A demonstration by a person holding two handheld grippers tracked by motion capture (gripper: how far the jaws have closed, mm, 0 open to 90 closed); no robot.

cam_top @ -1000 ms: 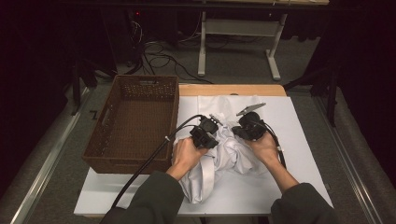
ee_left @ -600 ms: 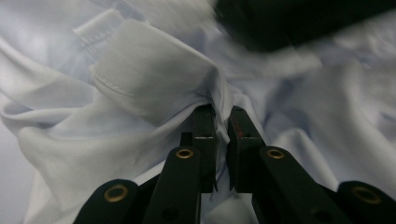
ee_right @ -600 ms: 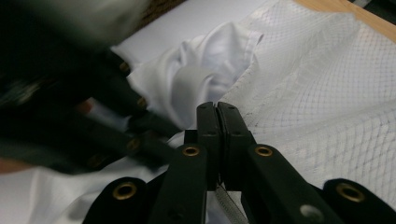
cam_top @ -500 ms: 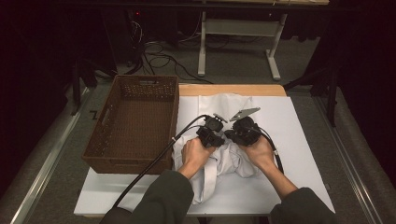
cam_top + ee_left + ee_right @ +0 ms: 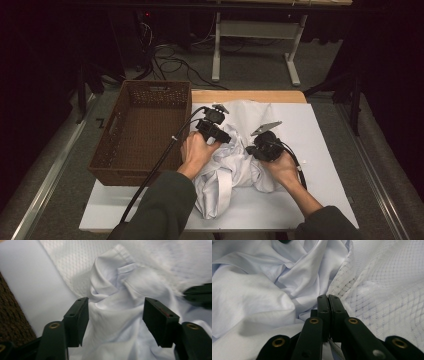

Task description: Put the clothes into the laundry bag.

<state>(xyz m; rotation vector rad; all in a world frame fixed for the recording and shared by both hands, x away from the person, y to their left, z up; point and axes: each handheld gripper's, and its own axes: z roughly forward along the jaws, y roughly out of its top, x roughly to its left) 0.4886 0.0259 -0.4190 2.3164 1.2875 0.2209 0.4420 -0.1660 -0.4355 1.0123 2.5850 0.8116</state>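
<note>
A crumpled white shirt (image 5: 235, 165) lies on the white table, partly over a white mesh bag (image 5: 250, 112). My left gripper (image 5: 225, 137) hovers at the shirt's left edge. Its jaws have just been opening; in the left gripper view they (image 5: 116, 320) stand open, with a raised fold of shirt (image 5: 117, 302) between them and the pads clear of it. My right gripper (image 5: 252, 150) sits at the shirt's right side. In the right gripper view it (image 5: 328, 298) is shut, where the mesh bag (image 5: 387, 290) meets the shirt (image 5: 249, 297); a sliver of fabric shows under the jaws.
A brown wicker basket (image 5: 150, 86) stands at the table's left edge, close to my left hand, and its wall (image 5: 12, 315) shows in the left gripper view. Bare white table (image 5: 320, 130) lies to the right. Cables and desk legs lie on the floor beyond.
My left gripper has drawn away from the right one toward the far left, and its jaws have opened off the shirt. The right gripper has stayed in place, shut.
</note>
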